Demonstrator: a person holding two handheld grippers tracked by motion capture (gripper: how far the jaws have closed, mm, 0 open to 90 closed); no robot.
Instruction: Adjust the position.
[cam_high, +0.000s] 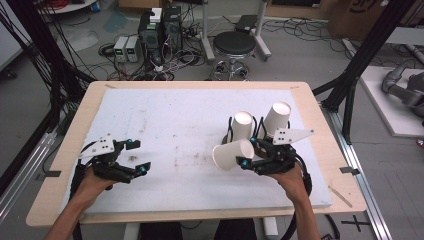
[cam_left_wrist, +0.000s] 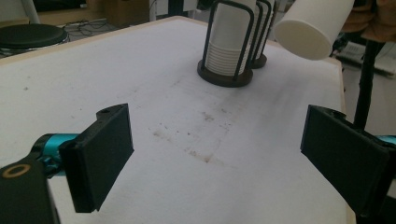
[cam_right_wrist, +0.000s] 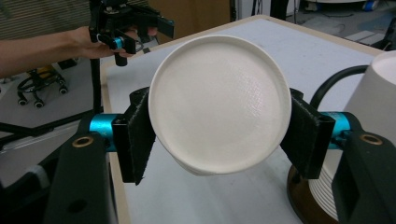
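A white paper cup (cam_high: 232, 154) lies on its side in the air over the right part of the white board (cam_high: 170, 112), with my right gripper (cam_high: 248, 152) shut on it. In the right gripper view the cup's closed end (cam_right_wrist: 219, 102) faces the camera between both pads (cam_right_wrist: 133, 135). Just behind it stand two stacks of white cups (cam_high: 243, 125) (cam_high: 276, 117) in black wire holders, also seen from the left gripper (cam_left_wrist: 229, 46). My left gripper (cam_high: 139, 156) hovers over the board's left part, open and with nothing in it (cam_left_wrist: 215, 158). From there the held cup (cam_left_wrist: 313, 25) shows at the top right.
The board lies on a wooden table (cam_high: 320, 130). Black frame posts (cam_high: 360, 60) rise at both sides of the table. Beyond its far edge are a black stool (cam_high: 234, 44), computer boxes (cam_high: 160, 30) and loose cables on the floor.
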